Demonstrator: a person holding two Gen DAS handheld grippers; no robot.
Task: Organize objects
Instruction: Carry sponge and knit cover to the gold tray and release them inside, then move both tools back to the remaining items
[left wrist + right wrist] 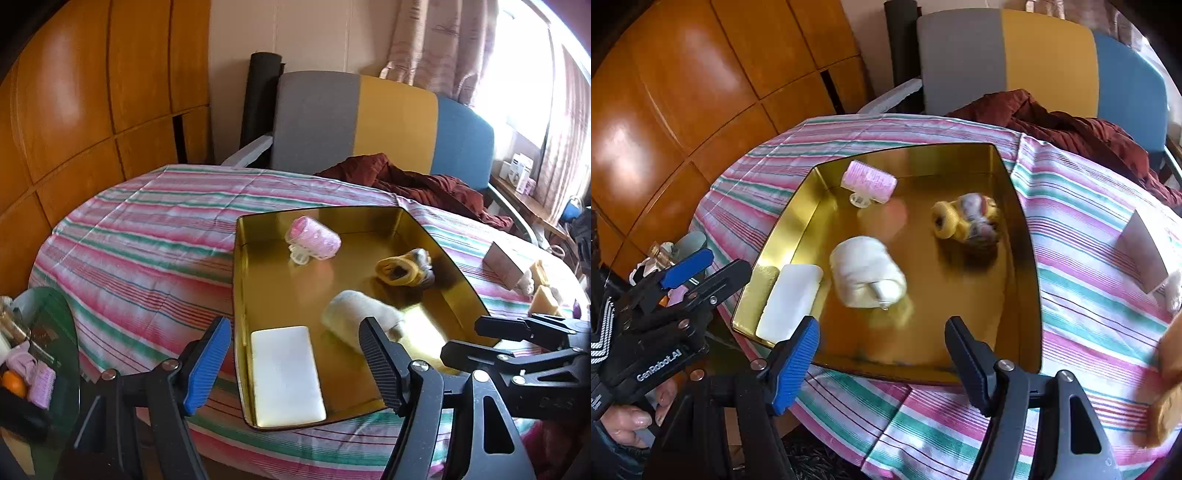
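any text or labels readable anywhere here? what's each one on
"GenRobot.AI": white print on the black body of the left gripper, seen from the right wrist view.
White boxes on the shelf by the window: print too small and blurred to read.
Nothing readable on the gold tray or the items in it.

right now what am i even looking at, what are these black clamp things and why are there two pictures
They are two hand-held grabbing tools; a person holds one in each hand. Each carries a camera looking forward along its two fingers, so you get one picture per tool.

The left claw and the right claw are both open and hold nothing.

Below them a gold tray sits on a striped tablecloth. In the tray lie a pink hair roller, a rolled white cloth, a flat white block and a yellow bundle. The cloth looks blurred, perhaps just dropped.
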